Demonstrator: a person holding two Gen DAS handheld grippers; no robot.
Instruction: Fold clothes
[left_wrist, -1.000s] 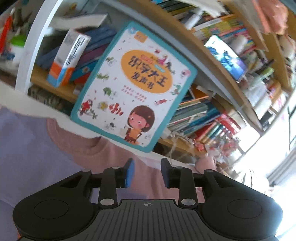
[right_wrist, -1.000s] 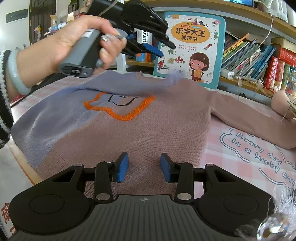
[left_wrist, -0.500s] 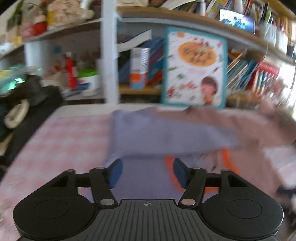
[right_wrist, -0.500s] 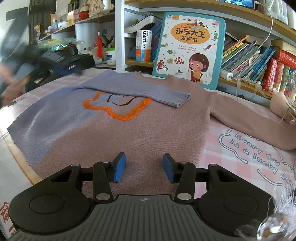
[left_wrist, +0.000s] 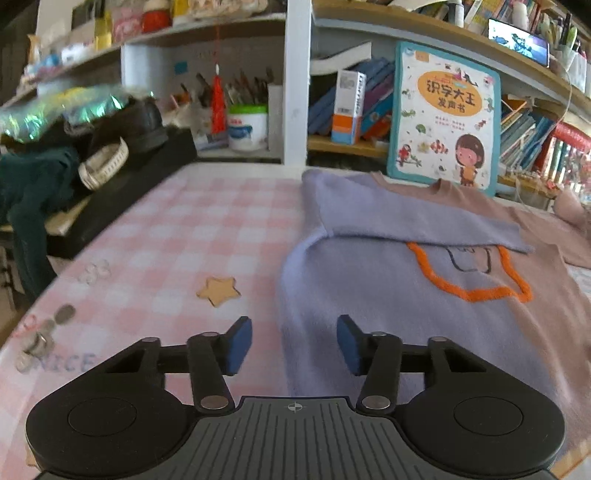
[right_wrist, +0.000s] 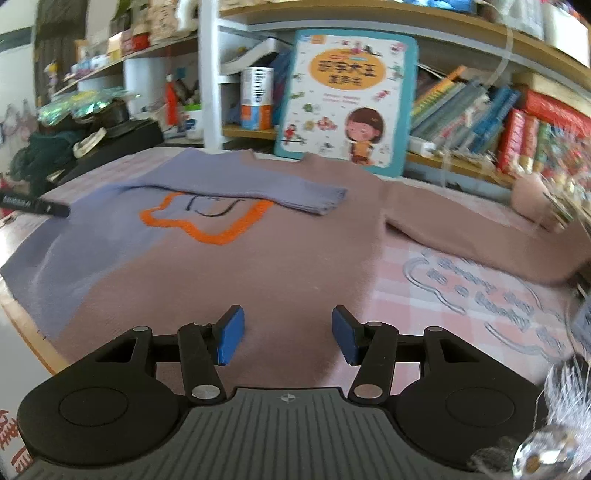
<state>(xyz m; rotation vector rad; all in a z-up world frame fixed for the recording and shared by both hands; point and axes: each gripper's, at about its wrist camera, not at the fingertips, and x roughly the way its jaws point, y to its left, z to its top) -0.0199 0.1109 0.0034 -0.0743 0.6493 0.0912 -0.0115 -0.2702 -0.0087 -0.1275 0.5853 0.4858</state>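
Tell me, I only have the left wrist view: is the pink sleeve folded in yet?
Observer: No. The pink sleeve lies stretched out flat, off to the right of the sweater.
Operator: Where is the right gripper?
Observer: The right gripper hovers over the sweater's pink lower part. Its jaws are opening, with nothing between them.
Operator: Anything beside that sleeve?
Observer: Only printed lettering on the checked tablecloth, on the near side of the sleeve.
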